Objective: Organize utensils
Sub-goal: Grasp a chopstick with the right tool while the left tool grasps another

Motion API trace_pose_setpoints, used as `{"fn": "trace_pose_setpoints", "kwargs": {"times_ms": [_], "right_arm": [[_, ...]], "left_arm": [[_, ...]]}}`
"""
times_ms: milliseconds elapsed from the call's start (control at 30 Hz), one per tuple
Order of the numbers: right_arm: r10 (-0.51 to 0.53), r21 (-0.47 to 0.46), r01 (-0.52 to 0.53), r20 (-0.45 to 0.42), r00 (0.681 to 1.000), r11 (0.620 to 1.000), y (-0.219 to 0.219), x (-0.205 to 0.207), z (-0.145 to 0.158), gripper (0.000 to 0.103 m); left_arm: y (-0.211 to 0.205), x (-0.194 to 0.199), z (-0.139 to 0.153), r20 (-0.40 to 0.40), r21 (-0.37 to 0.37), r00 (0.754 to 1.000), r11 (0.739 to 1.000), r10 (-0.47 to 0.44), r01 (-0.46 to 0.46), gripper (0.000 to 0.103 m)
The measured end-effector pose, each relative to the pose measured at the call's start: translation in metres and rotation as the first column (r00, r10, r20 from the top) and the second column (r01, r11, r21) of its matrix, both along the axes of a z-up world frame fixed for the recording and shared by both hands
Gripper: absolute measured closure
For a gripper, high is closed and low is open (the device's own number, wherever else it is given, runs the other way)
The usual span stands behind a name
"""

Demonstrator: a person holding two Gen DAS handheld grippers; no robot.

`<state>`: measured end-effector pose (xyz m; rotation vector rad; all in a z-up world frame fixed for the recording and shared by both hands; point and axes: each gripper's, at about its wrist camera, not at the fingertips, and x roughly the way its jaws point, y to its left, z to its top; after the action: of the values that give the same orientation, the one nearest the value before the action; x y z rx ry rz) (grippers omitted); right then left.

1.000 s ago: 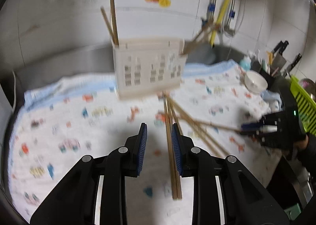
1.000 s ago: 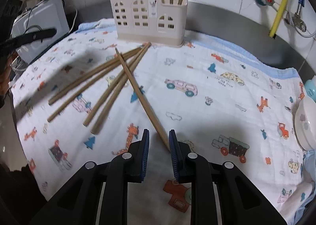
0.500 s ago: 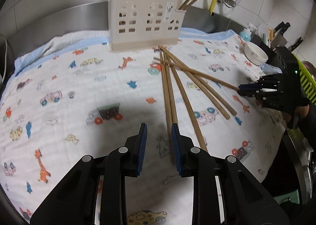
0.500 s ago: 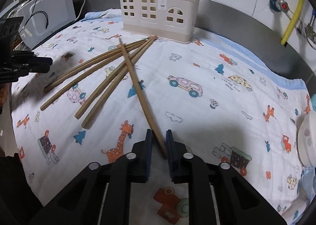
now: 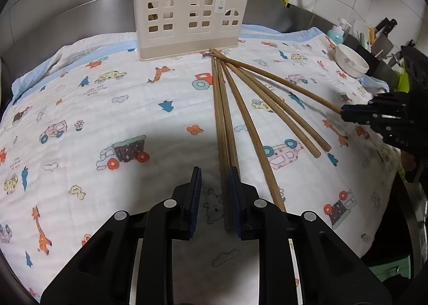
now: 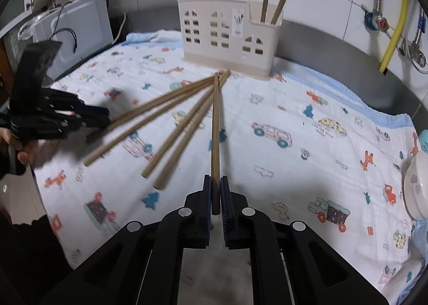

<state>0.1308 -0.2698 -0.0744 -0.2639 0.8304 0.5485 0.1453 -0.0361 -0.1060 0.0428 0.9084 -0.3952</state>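
Several wooden chopsticks (image 5: pixel 240 107) lie fanned on a patterned cloth (image 5: pixel 107 107), their tips meeting in front of a cream utensil holder (image 5: pixel 187 16) that has chopsticks standing in it. My left gripper (image 5: pixel 214 179) is open and low over the cloth, with one chopstick (image 5: pixel 223 144) running between its fingers along the right one. My right gripper (image 6: pixel 216 184) is shut on the near end of one chopstick (image 6: pixel 215 131), whose far tip points at the holder (image 6: pixel 227 34). The right gripper also shows in the left wrist view (image 5: pixel 355 113).
A white bowl (image 5: pixel 350 60), a bottle and knives stand at the right edge. A microwave (image 6: pixel 72 26) sits at the left in the right wrist view. Pipes and a yellow hose (image 6: pixel 396 26) run along the tiled wall.
My right gripper closed on the chopstick and swung it straight ahead toward the holder. My left gripper came down and forward beside the left pair of chopsticks.
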Motion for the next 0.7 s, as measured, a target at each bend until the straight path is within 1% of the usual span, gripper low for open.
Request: {"fn": "trace_pose_setpoints", "kwargs": {"times_ms": [33, 100, 167, 233, 300, 467, 567, 667, 700], "right_arm": [[-0.003, 0.011, 0.003, 0.004, 1.000, 1.000, 0.001, -0.002, 0.002, 0.096], [-0.006, 0.027, 0.005, 0.009, 1.000, 1.000, 0.003, -0.004, 0.006, 0.096], [-0.010, 0.042, 0.009, 0.018, 1.000, 0.999, 0.005, -0.007, 0.010, 0.096], [-0.020, 0.064, 0.018, 0.024, 1.000, 0.998, 0.006, -0.009, 0.016, 0.096], [-0.024, 0.081, 0.022, 0.030, 0.999, 0.997, 0.007, -0.012, 0.020, 0.096], [-0.036, 0.123, 0.030, 0.047, 0.998, 0.992, 0.009, -0.016, 0.030, 0.096], [-0.042, 0.145, 0.033, 0.055, 0.998, 0.989, 0.009, -0.019, 0.034, 0.096], [-0.047, 0.166, 0.036, 0.063, 0.997, 0.986, 0.009, -0.020, 0.037, 0.096], [-0.049, 0.173, 0.037, 0.064, 0.997, 0.984, 0.008, -0.020, 0.039, 0.096]], "left_arm": [[0.000, 0.000, 0.000, 0.000, -0.001, 1.000, 1.000, -0.001, 0.001, 0.085], [-0.004, -0.001, -0.001, 0.005, 0.021, 1.000, 1.000, 0.001, -0.001, 0.085], [-0.006, 0.000, -0.003, -0.005, 0.034, 1.000, 0.999, 0.009, -0.008, 0.086], [-0.013, -0.003, -0.004, 0.017, 0.075, 1.000, 0.997, 0.011, -0.012, 0.086], [-0.015, -0.005, -0.004, 0.031, 0.092, 0.999, 0.995, 0.022, -0.025, 0.086], [-0.009, -0.006, -0.005, 0.035, 0.036, 0.994, 0.994, 0.106, -0.107, 0.087], [-0.015, -0.010, -0.006, 0.057, 0.061, 0.989, 0.988, 0.139, -0.142, 0.087], [-0.017, -0.012, -0.005, 0.060, 0.051, 0.986, 0.986, 0.153, -0.156, 0.089], [-0.017, -0.012, -0.005, 0.061, 0.051, 0.986, 0.986, 0.157, -0.160, 0.091]]}}
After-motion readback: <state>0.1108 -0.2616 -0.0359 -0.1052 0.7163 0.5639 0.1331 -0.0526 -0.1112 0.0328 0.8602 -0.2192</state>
